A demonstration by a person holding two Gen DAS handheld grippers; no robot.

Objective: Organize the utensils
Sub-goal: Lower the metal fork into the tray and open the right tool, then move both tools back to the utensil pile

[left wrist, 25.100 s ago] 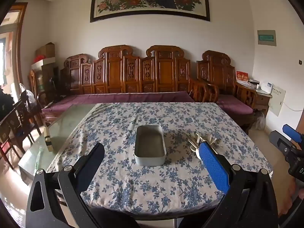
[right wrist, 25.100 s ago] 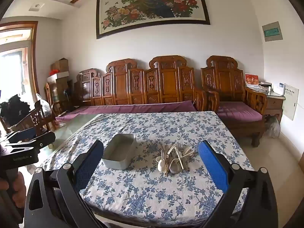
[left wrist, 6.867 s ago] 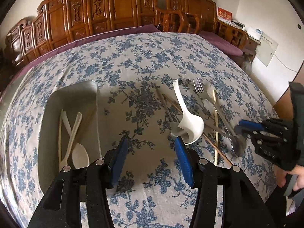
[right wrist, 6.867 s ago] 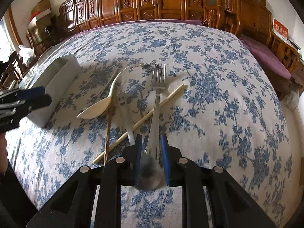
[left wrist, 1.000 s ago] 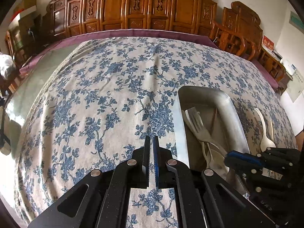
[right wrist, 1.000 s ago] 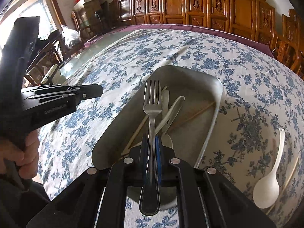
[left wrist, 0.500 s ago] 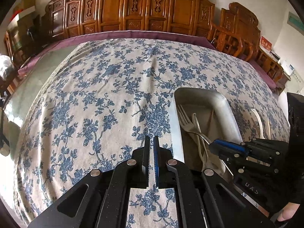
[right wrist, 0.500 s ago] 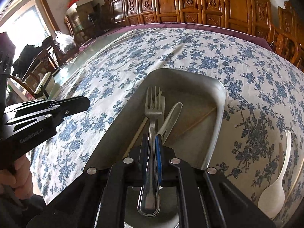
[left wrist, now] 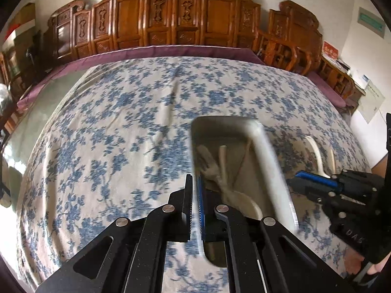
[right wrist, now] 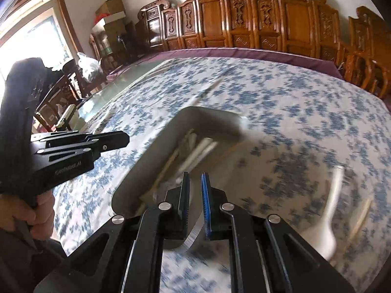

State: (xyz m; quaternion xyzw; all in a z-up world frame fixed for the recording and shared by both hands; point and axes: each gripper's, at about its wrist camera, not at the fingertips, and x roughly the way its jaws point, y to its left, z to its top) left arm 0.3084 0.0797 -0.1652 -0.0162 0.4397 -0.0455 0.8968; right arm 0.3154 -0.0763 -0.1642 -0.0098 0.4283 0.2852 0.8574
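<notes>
A grey metal tray (left wrist: 268, 161) (right wrist: 210, 117) lies on the flowered tablecloth and holds a fork (left wrist: 207, 163), a pale spoon (left wrist: 234, 195) and chopsticks, all blurred by motion. My left gripper (left wrist: 194, 183) is shut and empty at the tray's left wall; it also shows in the right wrist view (right wrist: 124, 138). My right gripper (right wrist: 195, 178) has its jaws slightly apart and empty above the tray's near end; it also shows in the left wrist view (left wrist: 297, 178). A white spoon (right wrist: 330, 210) (left wrist: 316, 153) and a chopstick (right wrist: 361, 217) lie on the cloth right of the tray.
The flowered tablecloth (left wrist: 110, 134) covers the table. A carved wooden bench (left wrist: 171, 19) with a purple cushion runs along the far side. Chairs and boxes (right wrist: 107, 12) stand at the left by a window.
My right gripper has let go of the fork, which now lies in the tray, and has drawn back to the right. Both views are blurred by motion.
</notes>
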